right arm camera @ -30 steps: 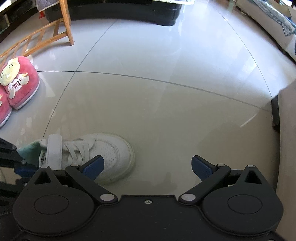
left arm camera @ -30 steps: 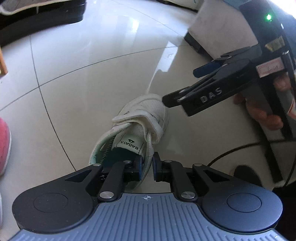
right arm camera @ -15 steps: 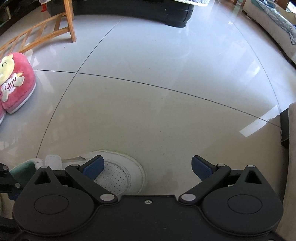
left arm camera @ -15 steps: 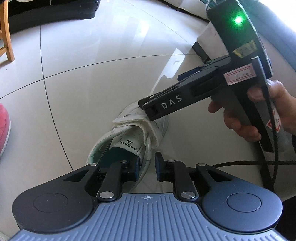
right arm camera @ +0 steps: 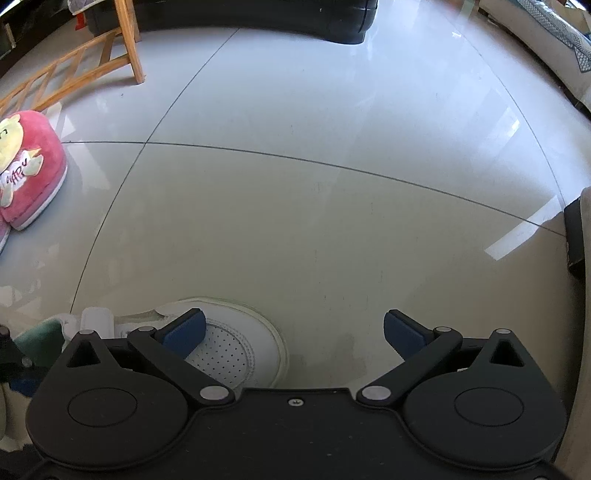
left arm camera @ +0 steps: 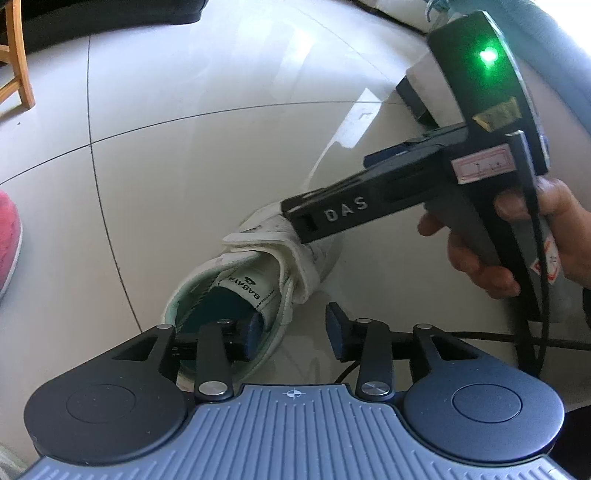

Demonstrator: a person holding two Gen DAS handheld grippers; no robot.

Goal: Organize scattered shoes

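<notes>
A white strapped sneaker (left arm camera: 258, 242) with mint lining stands on the tile floor, toe pointing away. My left gripper (left arm camera: 295, 332) hangs over its heel end and its jaws are opening. One pad sits inside the shoe's mouth and the other outside, with the shoe's side wall between them and a clear gap. My right gripper (right arm camera: 293, 330) is open wide above the sneaker's perforated toe (right arm camera: 229, 350), which lies under its left finger. In the left wrist view a hand (left arm camera: 546, 236) holds its black body (left arm camera: 369, 206). A pink plush slipper (right arm camera: 29, 173) lies at the far left.
Wooden legs and rails (right arm camera: 129, 40) stand at the back left. A dark furniture base (right arm camera: 258, 18) runs along the back, and a pale piece with a dark foot (right arm camera: 576, 236) stands at the right. A black cable (left arm camera: 480, 338) trails on the floor.
My left jaws were shut on the sneaker's side wall and now stand apart. The right gripper has come in over the shoe's toe.
</notes>
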